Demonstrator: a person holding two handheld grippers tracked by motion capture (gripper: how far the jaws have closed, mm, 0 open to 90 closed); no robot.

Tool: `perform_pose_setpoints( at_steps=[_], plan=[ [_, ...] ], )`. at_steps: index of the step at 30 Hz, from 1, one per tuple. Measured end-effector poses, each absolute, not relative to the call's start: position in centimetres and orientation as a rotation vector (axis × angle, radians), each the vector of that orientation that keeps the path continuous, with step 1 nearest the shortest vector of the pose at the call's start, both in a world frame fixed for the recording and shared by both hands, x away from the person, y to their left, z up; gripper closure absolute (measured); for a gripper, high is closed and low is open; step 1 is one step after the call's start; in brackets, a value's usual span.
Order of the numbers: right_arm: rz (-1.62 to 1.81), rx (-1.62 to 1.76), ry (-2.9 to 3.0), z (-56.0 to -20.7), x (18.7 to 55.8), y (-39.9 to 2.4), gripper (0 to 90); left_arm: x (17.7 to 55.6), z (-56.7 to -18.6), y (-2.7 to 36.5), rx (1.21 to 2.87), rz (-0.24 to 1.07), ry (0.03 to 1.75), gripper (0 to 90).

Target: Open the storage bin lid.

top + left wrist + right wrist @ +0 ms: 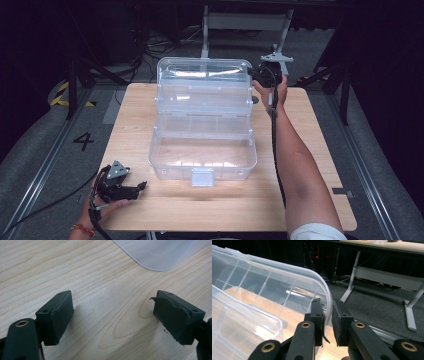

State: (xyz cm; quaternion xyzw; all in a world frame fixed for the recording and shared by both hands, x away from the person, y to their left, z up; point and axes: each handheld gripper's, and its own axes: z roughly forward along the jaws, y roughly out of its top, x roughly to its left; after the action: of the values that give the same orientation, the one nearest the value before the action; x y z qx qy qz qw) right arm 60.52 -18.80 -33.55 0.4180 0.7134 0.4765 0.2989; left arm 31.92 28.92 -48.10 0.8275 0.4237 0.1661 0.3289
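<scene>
From the high view, a clear plastic organiser box (202, 135) is sitting open in the middle of the wooden counter (310, 165), its tiered trays stepping up toward the far edge and its lid (204, 75) standing raised at the back; the right claw (256, 75) is reaching to the lid's far right corner, the forearm stretching along the counter's right side; the left claw (141, 186) is resting near the near left corner, well apart from the box, holding nothing.

In the left gripper view, the left claw (113, 315) is lying just above the wood grain with its jaws standing wide and nothing between them; a rounded corner of the box (160, 255) is showing at the top.

In the right gripper view, the right claw (327, 322) is straddling the lid's curved rim (322, 293), its jaws drawn nearly together with the thin plastic edge running between the pads; whether they are already pinching cannot be told for sure, though it looks a grip on the rim.

By these pictures, the step in hand is taking hold of the lid; the next move is likely calling for a firm pinch and a slow swing forward and down, the trays folding beneath.
</scene>
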Motion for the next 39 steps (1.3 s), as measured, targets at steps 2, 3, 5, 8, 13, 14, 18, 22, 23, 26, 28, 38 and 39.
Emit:
perform_pose_setpoints(
  at_steps=[2,3,5,8,13,14,18,22,23,26,28,38,39],
  plan=[
    [1.253,1.111,1.898,-33.8,60.7,-18.7,80.0,31.9,-48.1,28.9,2.166,0.435,1.108,17.0],
    [1.246,1.112,1.898,-33.9,60.8,-18.7,79.9,31.9,-48.1,28.9,2.168,0.433,1.107,17.0],
    [1.239,1.112,1.9,-34.1,61.0,-18.7,79.7,32.0,-48.1,28.9,2.165,0.434,1.105,17.1],
    [1.22,1.109,1.903,-34.3,61.2,-18.6,79.6,32.0,-48.1,28.9,2.165,0.433,1.106,17.0],
    [1.196,1.114,1.893,-34.8,61.4,-18.4,79.7,32.0,-48.1,28.9,2.164,0.433,1.105,17.1],
    [1.196,1.117,1.891,-34.8,61.4,-18.3,79.8,32.1,-48.2,28.9,2.161,0.436,1.104,17.0],
    [1.172,1.121,1.895,-35.2,61.7,-18.2,79.8,32.1,-48.1,28.8,2.162,0.43,1.105,17.0],
    [1.164,1.132,1.903,-35.5,61.9,-18.2,80.0,32.1,-48.2,28.8,2.156,0.432,1.105,17.0],
    [1.164,1.132,1.905,-35.6,61.9,-18.2,80.2,32.1,-48.2,28.8,2.157,0.432,1.105,17.0],
    [1.164,1.148,1.914,-35.9,62.0,-18.3,86.1,32.1,-48.2,28.8,2.158,0.438,1.103,17.0],
    [1.212,1.134,1.923,-35.9,61.9,-18.6,90.0,32.2,-48.2,28.8,2.158,0.438,1.102,17.0],
    [1.145,1.088,1.961,-35.8,61.4,-18.2,90.0,32.2,-48.2,28.8,2.155,0.435,1.108,16.9],
    [1.145,1.09,1.96,-35.9,61.4,-18.3,90.0,32.2,-48.2,28.8,2.156,0.435,1.109,16.9]
  ],
)
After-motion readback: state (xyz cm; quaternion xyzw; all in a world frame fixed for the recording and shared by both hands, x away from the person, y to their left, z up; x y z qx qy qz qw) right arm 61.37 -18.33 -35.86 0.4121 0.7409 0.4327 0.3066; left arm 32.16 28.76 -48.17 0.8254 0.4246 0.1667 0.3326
